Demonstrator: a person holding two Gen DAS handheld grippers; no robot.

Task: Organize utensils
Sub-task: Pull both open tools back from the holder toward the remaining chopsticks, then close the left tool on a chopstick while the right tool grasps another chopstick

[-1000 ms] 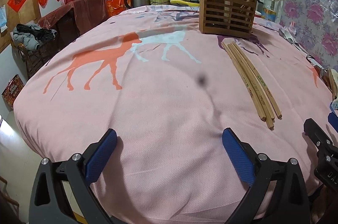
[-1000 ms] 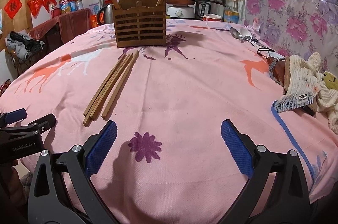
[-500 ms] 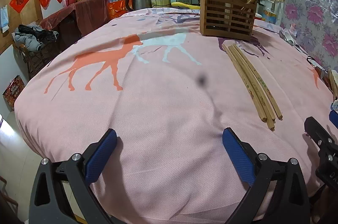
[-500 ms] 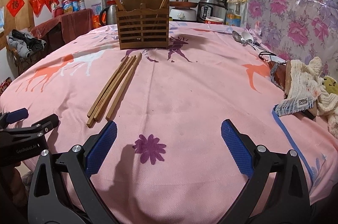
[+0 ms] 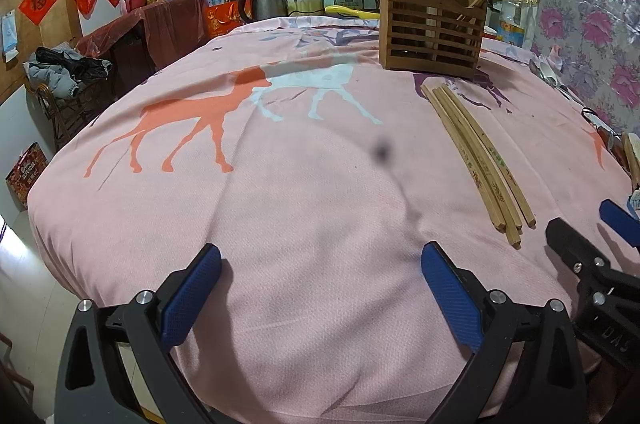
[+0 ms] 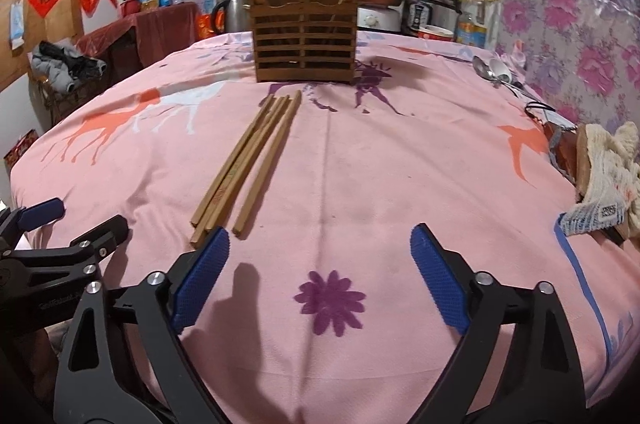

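- Your right gripper [image 6: 320, 256] is nearer: the chopsticks [image 6: 248, 160] lie just ahead-left on the tabletop [image 6: 400, 164], pointing toward the wooden holder [image 6: 304, 48].
- Its fingers [image 6: 202, 278] are closing on nothing; the left gripper [image 5: 320, 288] is wide and empty.

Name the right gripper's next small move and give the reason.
Probably shift the right gripper leftward over the loose chopsticks: they lie flat on the cloth before the wooden holder, just outside its left finger. Its jaws are closing with nothing between them.
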